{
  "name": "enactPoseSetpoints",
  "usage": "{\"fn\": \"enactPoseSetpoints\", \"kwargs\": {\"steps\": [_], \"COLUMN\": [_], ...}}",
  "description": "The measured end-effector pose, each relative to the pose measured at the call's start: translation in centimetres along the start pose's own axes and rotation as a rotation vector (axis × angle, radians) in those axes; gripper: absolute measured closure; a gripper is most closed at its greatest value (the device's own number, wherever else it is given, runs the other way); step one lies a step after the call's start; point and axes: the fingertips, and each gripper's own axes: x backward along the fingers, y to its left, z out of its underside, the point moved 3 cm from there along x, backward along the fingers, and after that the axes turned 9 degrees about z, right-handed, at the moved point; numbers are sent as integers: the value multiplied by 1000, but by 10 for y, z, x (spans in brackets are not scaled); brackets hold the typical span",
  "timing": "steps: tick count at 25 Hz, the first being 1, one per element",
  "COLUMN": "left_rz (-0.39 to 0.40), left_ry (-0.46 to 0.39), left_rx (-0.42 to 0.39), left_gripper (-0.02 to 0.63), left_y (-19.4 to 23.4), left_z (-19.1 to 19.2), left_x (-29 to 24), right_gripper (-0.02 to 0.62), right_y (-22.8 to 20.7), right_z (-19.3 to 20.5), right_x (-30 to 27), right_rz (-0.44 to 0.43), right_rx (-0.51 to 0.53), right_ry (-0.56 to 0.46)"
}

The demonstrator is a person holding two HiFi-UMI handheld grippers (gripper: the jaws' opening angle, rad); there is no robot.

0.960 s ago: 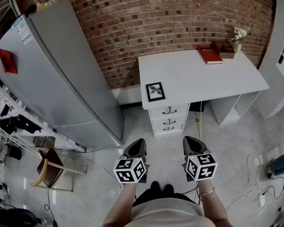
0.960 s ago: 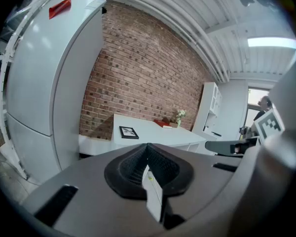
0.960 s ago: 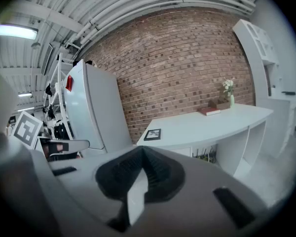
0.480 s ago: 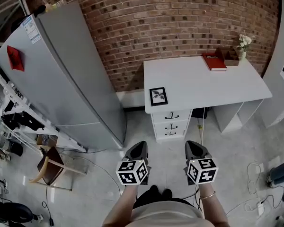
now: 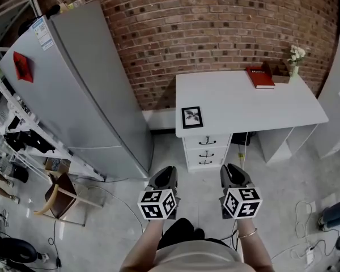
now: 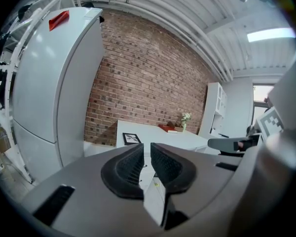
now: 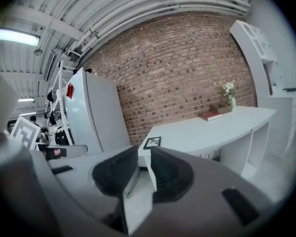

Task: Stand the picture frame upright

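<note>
The picture frame [image 5: 192, 117], black with a white mat, lies flat at the front left corner of the white desk [image 5: 249, 103]. It also shows small in the left gripper view [image 6: 131, 138] and the right gripper view [image 7: 152, 142]. Both grippers are held in front of the person's body over the floor, well short of the desk. My left gripper [image 5: 163, 175] [image 6: 146, 149] has just been opening its jaws; a narrow gap shows, with nothing in it. My right gripper [image 5: 232, 173] [image 7: 144, 154] has likewise just been opening and holds nothing.
A tall grey fridge [image 5: 73, 95] stands left of the desk against the brick wall. On the desk's far side lie a red book [image 5: 260, 77] and a small vase of flowers [image 5: 296, 55]. Drawers [image 5: 207, 149] sit under the desk. A wooden chair [image 5: 59, 200] stands at the lower left.
The head view has drifted, so the desk and frame sit a little lower and further right in the picture. Both grippers keep their place in front of the body.
</note>
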Motion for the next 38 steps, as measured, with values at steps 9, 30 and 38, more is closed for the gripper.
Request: {"fn": "enactPoseSetpoints", "kwargs": {"steps": [9,30,38], "left_rz": [-8,4,18], "left_ry": [20,54,64], "left_rx": [9,54,73], "left_gripper": [514,482,471], "left_y": [8,131,184], "left_z": [9,-49,-74], "left_x": [-9,-177,-230], "right_gripper": [472,472,472], "right_y": [2,-4,8], "right_z": [5,-57,-75], "right_x": [-16,-206,-279], "right_rz": [-65,-30,-9], "right_rx": [-73,-51,-47], "right_ry": [45,78,99]}}
